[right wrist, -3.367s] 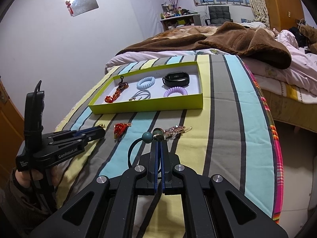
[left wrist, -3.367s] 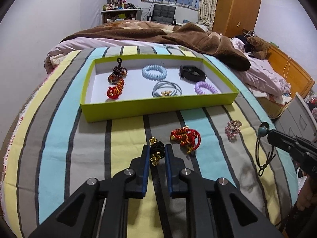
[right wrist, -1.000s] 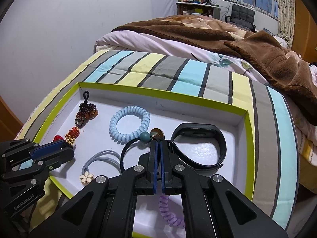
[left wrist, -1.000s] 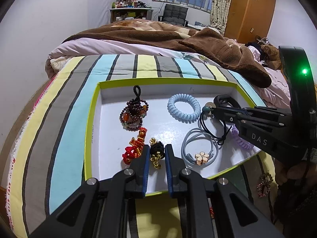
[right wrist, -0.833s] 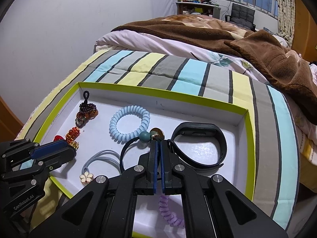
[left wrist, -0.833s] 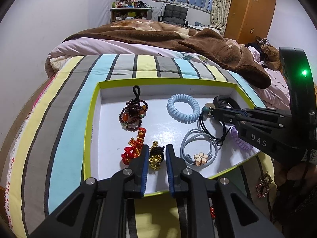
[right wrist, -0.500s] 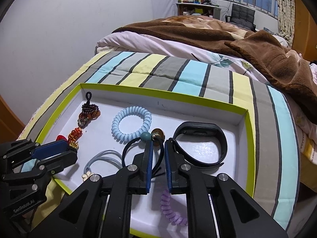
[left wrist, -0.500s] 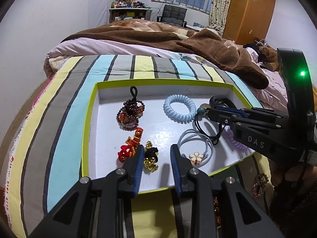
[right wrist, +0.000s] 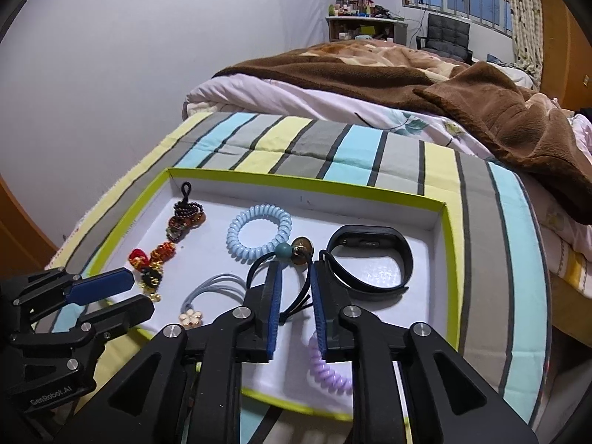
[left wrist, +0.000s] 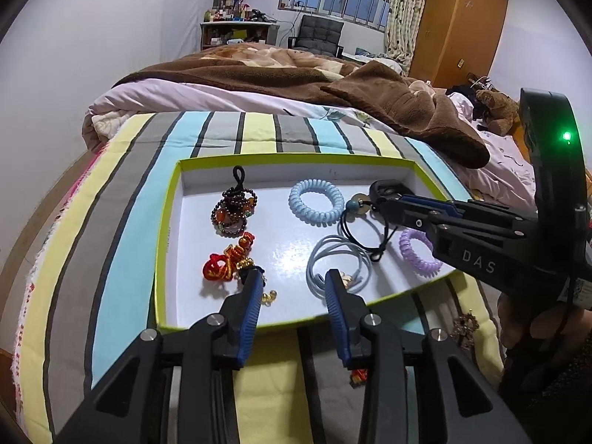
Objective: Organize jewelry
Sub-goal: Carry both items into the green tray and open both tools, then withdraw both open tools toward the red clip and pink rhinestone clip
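Note:
A lime-edged white tray [left wrist: 168,222] [right wrist: 449,244] lies on the striped bed. My left gripper [left wrist: 294,288] is open over its near edge; the black-and-gold charm [left wrist: 255,277] [right wrist: 151,277] lies in the tray by its left finger, next to a red knot charm [left wrist: 225,262]. My right gripper [right wrist: 295,288] is open; the black cord with a teal bead [right wrist: 283,251] [left wrist: 351,205] lies in the tray between its fingers. A blue coil tie [right wrist: 259,235], black band [right wrist: 373,262], purple coil [left wrist: 418,251], grey tie [left wrist: 336,262] and bead bracelet [left wrist: 233,211] also lie inside.
A brown blanket [left wrist: 333,85] is heaped on the bed beyond the tray. On the bedspread near the tray's front lie a red charm [left wrist: 359,375] and a pinkish beaded piece [left wrist: 462,327]. A wardrobe [left wrist: 458,26] and a desk [left wrist: 236,31] stand at the far wall.
Both grippers carried their pieces from the bedspread to over the tray, then opened. The black-and-gold charm and the black bead cord now lie in the tray.

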